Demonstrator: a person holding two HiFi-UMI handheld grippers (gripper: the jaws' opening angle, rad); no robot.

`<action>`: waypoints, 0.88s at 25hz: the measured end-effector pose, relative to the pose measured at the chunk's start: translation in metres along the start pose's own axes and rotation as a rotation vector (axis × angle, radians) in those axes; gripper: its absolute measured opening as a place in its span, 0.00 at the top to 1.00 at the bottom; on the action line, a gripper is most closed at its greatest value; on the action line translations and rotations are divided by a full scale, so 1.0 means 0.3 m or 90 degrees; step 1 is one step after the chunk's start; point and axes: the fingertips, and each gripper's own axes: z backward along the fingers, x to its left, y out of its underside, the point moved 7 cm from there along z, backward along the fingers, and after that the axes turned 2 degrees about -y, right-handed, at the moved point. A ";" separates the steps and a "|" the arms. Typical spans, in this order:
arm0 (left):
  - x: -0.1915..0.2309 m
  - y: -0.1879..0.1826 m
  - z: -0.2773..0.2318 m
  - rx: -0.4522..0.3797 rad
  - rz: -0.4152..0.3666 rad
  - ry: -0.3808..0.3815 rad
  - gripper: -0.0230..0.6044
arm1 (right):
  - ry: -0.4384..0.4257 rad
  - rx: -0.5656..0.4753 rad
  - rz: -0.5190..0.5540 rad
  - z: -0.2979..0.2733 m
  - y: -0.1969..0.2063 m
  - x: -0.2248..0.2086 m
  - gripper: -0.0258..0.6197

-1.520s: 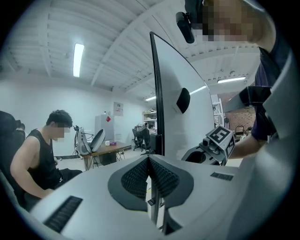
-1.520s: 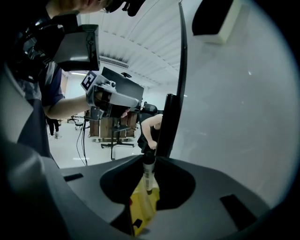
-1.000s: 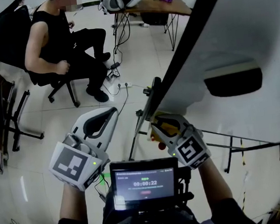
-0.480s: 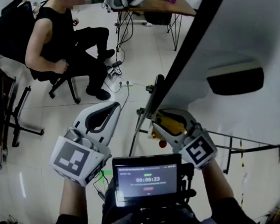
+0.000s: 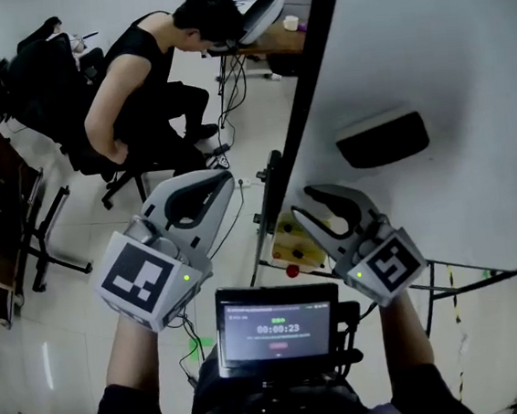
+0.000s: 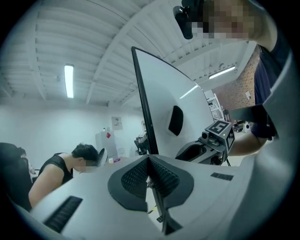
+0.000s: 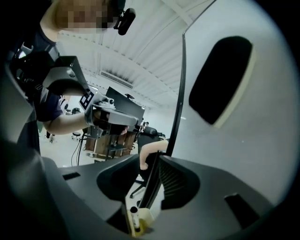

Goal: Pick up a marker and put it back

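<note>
A marker (image 7: 133,214) with a black cap lies in the yellow tray (image 7: 143,221) at the whiteboard's (image 5: 445,62) lower edge. In the head view the tray (image 5: 295,242) sits just under my right gripper (image 5: 312,192). Seen from its own camera, the right gripper (image 7: 152,161) hangs above the marker. Its jaws have just been opening and then closing a little; they stand open with nothing gripped, only the board's black edge behind them. My left gripper (image 5: 223,179) floats left of the board, shut on nothing (image 6: 149,159). A black eraser (image 5: 382,140) sticks to the board.
A seated person (image 5: 141,94) on an office chair is at the back left. A desk (image 5: 264,37) stands behind. Cables and a power strip (image 5: 237,182) lie on the floor by the board's stand (image 5: 268,211). A timer screen (image 5: 275,324) hangs at my chest.
Both grippers have risen. The right gripper has lifted off the yellow tray, which now shows below its jaws. The seated person has bent forward.
</note>
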 end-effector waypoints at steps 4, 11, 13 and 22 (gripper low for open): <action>-0.039 -0.109 0.017 -0.028 -0.028 0.002 0.96 | -0.012 -0.042 -0.003 0.072 -0.099 0.021 0.72; -0.146 -0.248 0.090 -0.076 -0.074 0.002 0.96 | -0.049 -0.104 0.020 0.211 -0.263 0.080 0.85; -0.182 -0.253 0.109 -0.073 -0.077 -0.002 0.96 | -0.062 -0.113 0.018 0.243 -0.278 0.098 0.95; -0.251 -0.249 0.175 -0.039 -0.071 -0.039 0.96 | -0.090 -0.115 0.024 0.293 -0.284 0.131 0.95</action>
